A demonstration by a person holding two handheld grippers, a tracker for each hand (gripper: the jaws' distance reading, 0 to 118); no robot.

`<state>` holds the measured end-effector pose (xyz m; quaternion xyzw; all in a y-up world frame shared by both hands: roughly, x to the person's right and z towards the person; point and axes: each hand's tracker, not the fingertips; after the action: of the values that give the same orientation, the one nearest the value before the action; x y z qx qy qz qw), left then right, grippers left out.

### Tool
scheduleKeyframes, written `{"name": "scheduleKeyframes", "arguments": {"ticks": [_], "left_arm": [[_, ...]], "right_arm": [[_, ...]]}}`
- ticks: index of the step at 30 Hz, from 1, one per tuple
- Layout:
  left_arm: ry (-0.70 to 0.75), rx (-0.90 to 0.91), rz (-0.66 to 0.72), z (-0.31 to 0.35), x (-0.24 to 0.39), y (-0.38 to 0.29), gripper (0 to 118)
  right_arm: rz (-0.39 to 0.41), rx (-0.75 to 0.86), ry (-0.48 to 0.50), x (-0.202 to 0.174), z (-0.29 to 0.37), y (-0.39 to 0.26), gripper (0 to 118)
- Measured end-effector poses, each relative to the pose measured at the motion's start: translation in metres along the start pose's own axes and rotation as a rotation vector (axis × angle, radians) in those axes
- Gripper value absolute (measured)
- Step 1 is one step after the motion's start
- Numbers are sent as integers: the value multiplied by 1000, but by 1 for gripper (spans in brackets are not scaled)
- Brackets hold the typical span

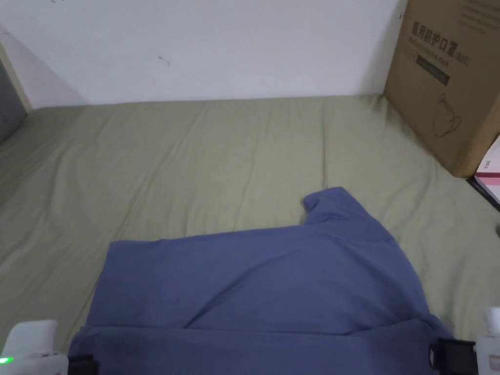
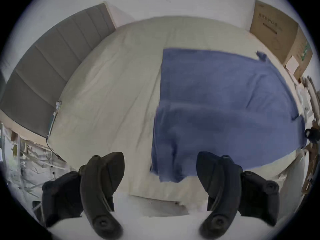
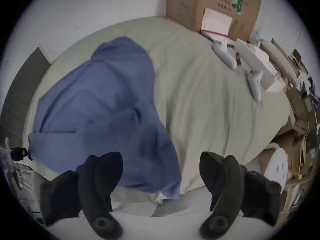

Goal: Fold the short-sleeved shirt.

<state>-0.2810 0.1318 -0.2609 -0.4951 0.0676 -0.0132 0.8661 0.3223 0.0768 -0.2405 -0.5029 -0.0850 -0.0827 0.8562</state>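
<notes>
Toward twelve o'clock, bare sheet [image 1: 205,146] spreads beyond the shirt [image 1: 263,283]; left gripper [image 2: 160,164] and right gripper [image 3: 161,164] are both spread; box [image 1: 449,73] lettering is illegible.

a blue shirt [image 1: 254,288] is spread at the near edge of the green-sheeted bed [image 1: 195,156]; a cardboard box [image 1: 449,78] is set at its far right corner.

The bottom of the blue shirt [image 1: 263,288] runs off the picture's lower edge in the head view. The big brown box [image 1: 451,78] is cut off at the top and side. The words on it are too blurry to read.
</notes>
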Motion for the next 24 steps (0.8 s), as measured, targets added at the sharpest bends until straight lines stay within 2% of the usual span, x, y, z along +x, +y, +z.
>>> {"name": "scheduleKeyframes", "arguments": {"ticks": [1,2,3,4,5,6,7,9,10,12,13,16,21,22,24], "left_arm": [[-32,29,19,9,1,6,88],[-73,55,38,13,1,12,77],[-129,75,53,15,3,18,54],[-163,81,61,15,5,25,12],[-169,86,77,13,9,28,1],[-154,83,81,9,14,33,1],[-140,92,66,4,20,34,1],[-124,75,39,-3,32,38,1],[-129,75,24,-7,36,38,1],[-138,53,22,-15,40,41,1],[-136,45,20,-19,42,43,1],[-119,26,11,-30,46,50,1],[-107,1,25,-49,57,70,1],[-110,-7,23,-53,60,74,1],[-113,-19,16,-61,66,80,1]], "right_arm": [[-17,32,33,-4,4,10,93],[-22,51,62,-8,6,16,89],[-21,75,83,-46,55,26,77],[-15,97,96,-64,68,33,51],[-3,98,92,-74,70,36,32],[0,104,83,-87,70,39,16],[12,116,71,-78,60,52,4],[11,111,51,-92,52,58,0],[-7,90,65,-96,47,61,0],[-65,56,147,-80,29,75,0],[-67,43,158,-84,26,80,0],[-32,50,112,-79,7,102,0],[-10,35,116,-74,-31,168,2],[18,43,100,-75,-42,190,20],[68,62,54,-74,-66,216,73]]}}
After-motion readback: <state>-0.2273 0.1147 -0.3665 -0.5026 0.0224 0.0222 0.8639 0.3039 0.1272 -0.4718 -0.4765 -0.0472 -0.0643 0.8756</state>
